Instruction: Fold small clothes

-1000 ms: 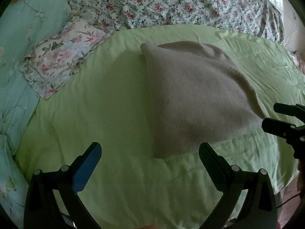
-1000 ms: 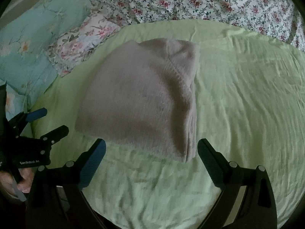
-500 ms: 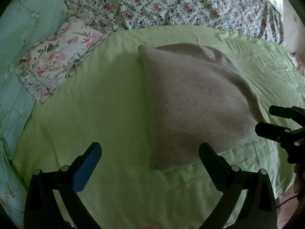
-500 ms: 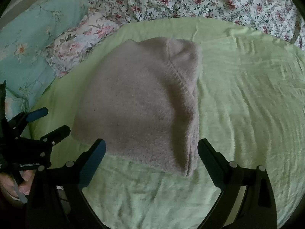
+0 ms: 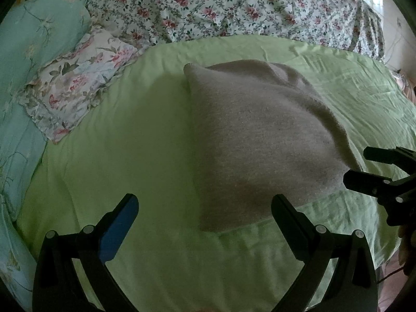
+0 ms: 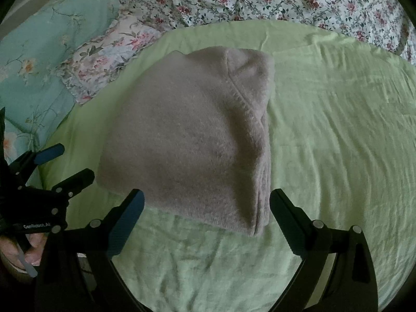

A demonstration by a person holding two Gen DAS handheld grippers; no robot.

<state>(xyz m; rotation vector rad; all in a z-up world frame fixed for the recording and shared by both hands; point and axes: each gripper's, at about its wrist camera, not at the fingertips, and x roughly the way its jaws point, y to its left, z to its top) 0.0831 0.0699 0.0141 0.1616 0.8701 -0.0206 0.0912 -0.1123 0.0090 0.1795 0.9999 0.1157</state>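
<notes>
A grey knitted garment [image 5: 260, 140] lies folded flat on a light green sheet [image 5: 130, 143]. It also shows in the right wrist view [image 6: 187, 140] on the same sheet [image 6: 338, 143]. My left gripper [image 5: 204, 208] is open and empty, just short of the garment's near left corner. My right gripper [image 6: 206, 202] is open and empty, its jaws either side of the garment's near right corner. The right gripper [image 5: 364, 166] shows at the right edge of the left wrist view, and the left gripper [image 6: 70, 163] at the left edge of the right wrist view.
A floral pillow [image 5: 78, 88] and a teal quilt [image 5: 31, 52] lie to the left. A flowered bedspread [image 5: 234, 7] runs along the back. The green sheet's near edge drops off below the grippers.
Both grippers have moved forward toward the garment's near edge, which now looks larger and closer. Both stay open. The garment has not moved.
</notes>
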